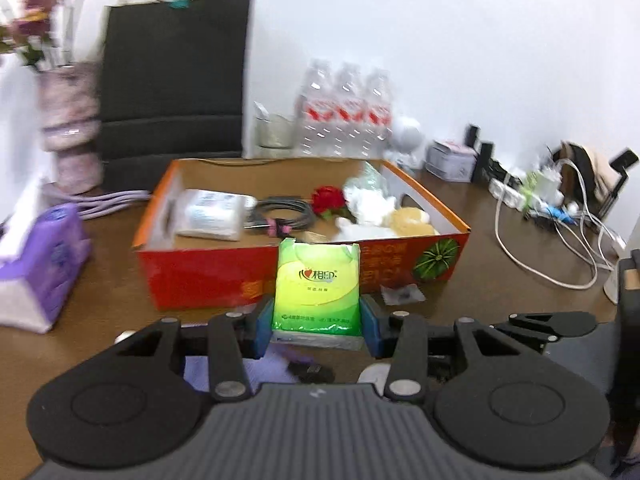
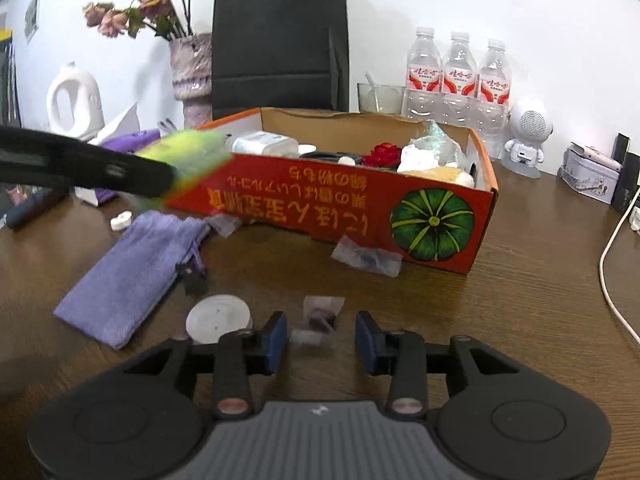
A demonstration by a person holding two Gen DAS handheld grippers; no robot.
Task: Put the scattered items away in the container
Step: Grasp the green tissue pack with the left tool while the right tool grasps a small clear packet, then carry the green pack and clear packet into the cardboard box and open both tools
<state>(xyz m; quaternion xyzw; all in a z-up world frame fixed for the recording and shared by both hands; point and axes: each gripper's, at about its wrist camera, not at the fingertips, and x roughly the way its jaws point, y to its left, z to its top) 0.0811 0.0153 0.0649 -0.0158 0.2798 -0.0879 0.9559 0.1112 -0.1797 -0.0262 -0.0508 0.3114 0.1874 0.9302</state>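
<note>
My left gripper (image 1: pixel 317 330) is shut on a green tissue pack (image 1: pixel 318 288) and holds it above the table just in front of the orange cardboard box (image 1: pixel 208 276). In the right wrist view the blurred pack (image 2: pixel 192 156) and left gripper sit at the box's left end (image 2: pixel 280 196). The box holds a white pack (image 1: pixel 212 214), a coiled cable (image 1: pixel 280 210), a red flower (image 1: pixel 329 199) and white wads. My right gripper (image 2: pixel 321 338) is open, low over the table, with a small clear packet (image 2: pixel 320 314) between its fingers. A purple cloth pouch (image 2: pixel 132 264), a white round lid (image 2: pixel 219 318) and another clear packet (image 2: pixel 368 258) lie on the table.
A black paper bag (image 2: pixel 276 40), a vase of flowers (image 2: pixel 192 68), three water bottles (image 2: pixel 458 76), a glass (image 2: pixel 380 98) and a white robot speaker (image 2: pixel 526 136) stand behind the box. A purple tissue box (image 1: pixel 44 268) is at the left. Cables and a power strip (image 1: pixel 536 200) lie at the right.
</note>
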